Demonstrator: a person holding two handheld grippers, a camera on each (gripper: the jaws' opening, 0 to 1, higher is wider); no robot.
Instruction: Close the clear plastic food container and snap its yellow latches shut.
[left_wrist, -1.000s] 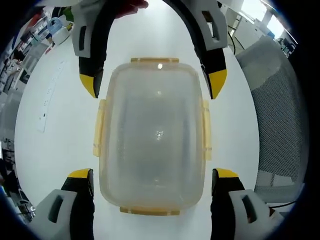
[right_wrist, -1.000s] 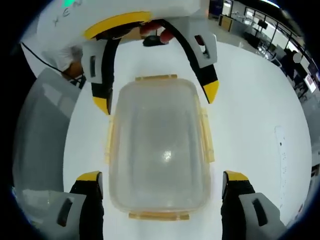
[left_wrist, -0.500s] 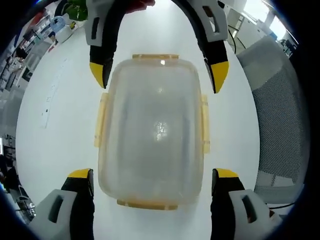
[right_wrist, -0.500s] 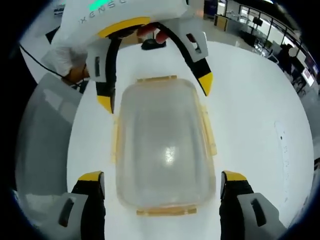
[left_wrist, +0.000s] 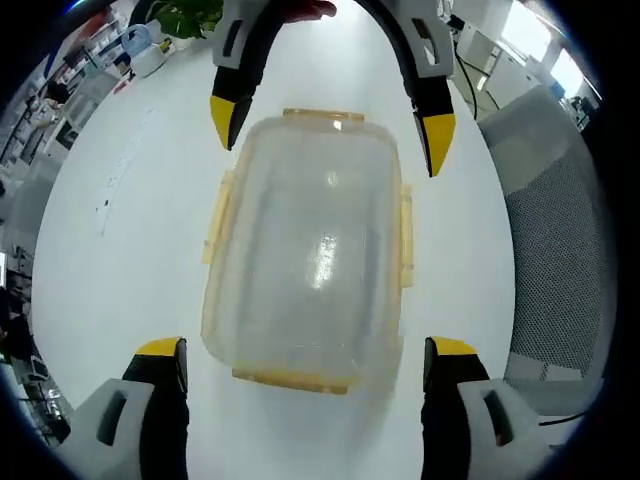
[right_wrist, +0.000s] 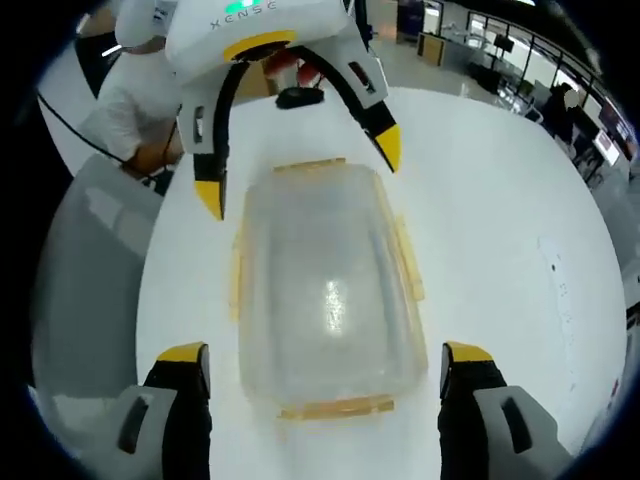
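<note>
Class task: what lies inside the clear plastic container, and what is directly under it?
The container looks empty through its cloudy lid. It rests on the white table; glare hides part of its floor.

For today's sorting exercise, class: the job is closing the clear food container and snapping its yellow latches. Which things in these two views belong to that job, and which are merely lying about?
Belongs to the job:
clear container
yellow latches
left gripper
right gripper

Just lying about:
grey mesh chair
green plant
white table, which only carries the work

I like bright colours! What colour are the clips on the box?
Yellow. The clips on the box show best in the left gripper view.
</note>
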